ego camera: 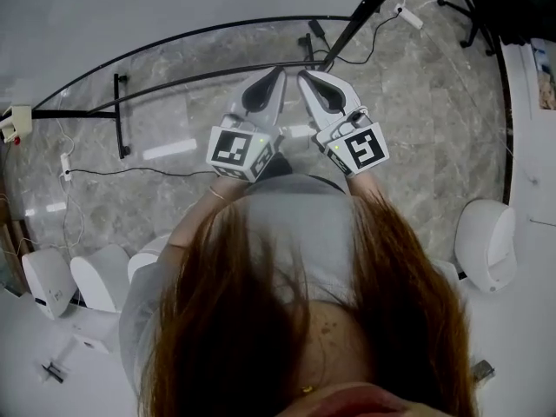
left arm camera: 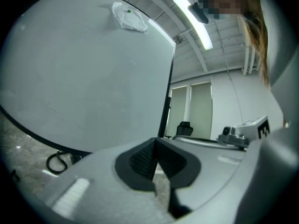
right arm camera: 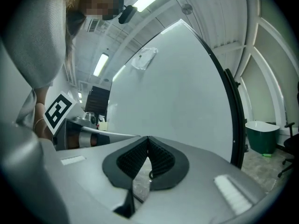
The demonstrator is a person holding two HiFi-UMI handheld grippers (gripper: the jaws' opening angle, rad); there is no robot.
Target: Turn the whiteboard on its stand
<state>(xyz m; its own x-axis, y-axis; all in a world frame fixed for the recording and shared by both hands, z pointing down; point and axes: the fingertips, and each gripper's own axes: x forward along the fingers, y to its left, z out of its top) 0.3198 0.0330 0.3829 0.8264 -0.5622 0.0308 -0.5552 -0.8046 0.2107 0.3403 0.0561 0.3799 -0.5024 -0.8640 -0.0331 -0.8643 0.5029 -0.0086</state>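
Note:
The whiteboard [ego camera: 130,7] fills the top left of the head view, its black frame [ego camera: 174,37] curving below it. My left gripper [ego camera: 280,72] and right gripper [ego camera: 302,75] are held side by side, pointing at the board's lower edge near the black upright [ego camera: 365,11]. Both are shut with nothing between the jaws. In the left gripper view the shut left gripper [left arm camera: 155,141] faces the board [left arm camera: 84,69] and its black side edge [left arm camera: 167,92]. The right gripper view has the right gripper [right arm camera: 148,139] shut before the board [right arm camera: 177,101] and frame [right arm camera: 233,115].
A crumpled white thing [left arm camera: 128,17] sticks high on the board. The stand's black foot bar [ego camera: 122,115] and cables [ego camera: 130,172] lie on the marble floor. White devices [ego camera: 486,241] [ego camera: 48,281] stand at both sides, an office chair [ego camera: 482,7] far right, a green bin [right arm camera: 262,136] beyond the board.

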